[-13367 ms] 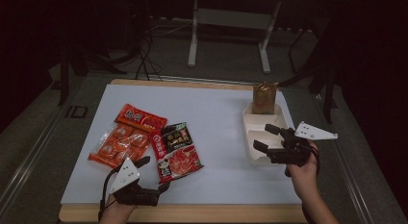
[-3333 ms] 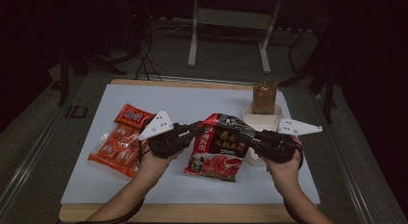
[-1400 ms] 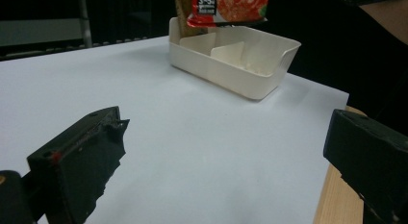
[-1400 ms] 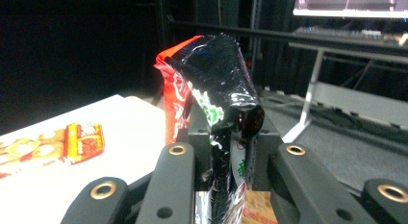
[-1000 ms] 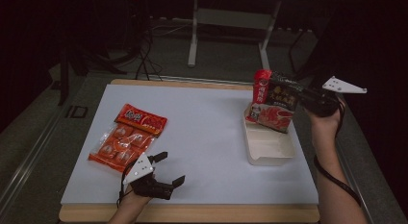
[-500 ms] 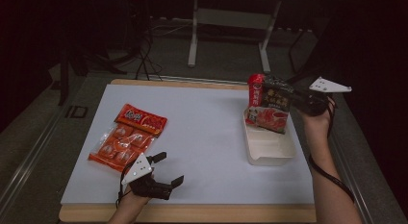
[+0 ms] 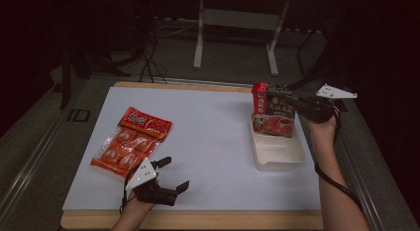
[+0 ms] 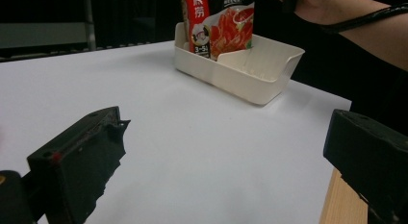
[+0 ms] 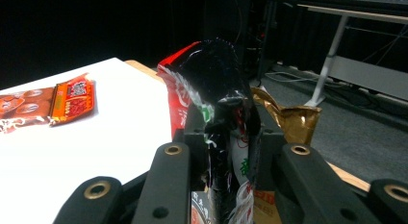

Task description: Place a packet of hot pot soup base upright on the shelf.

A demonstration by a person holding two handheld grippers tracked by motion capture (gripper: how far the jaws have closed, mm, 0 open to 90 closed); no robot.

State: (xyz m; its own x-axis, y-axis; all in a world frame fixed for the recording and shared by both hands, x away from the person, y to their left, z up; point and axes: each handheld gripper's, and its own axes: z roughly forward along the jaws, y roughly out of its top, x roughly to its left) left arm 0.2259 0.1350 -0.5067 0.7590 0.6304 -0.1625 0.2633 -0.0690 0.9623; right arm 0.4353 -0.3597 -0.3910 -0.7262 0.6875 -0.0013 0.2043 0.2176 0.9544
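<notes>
- My right hand-held gripper [image 7: 297, 108] is clamped on the top edge of the red-and-black snack pouch [image 7: 273, 116], standing it upright at the far end of the white tray [image 7: 278, 154].
- Left hand-held gripper [image 7: 171, 175] sits wide and empty on the worktop [image 7: 213, 142].
- Next up, I reckon: lower the pouch in, let go, then grab the orange packets [image 7: 130, 144].

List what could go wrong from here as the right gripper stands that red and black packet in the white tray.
1. The red and black packet stands upright, pinched at its top edge by the right gripper; once released it may flop over.
2. The gold pouch sits just behind it and could get knocked or crushed.
3. The white tray looks light, so pushing down might shift it.
</notes>
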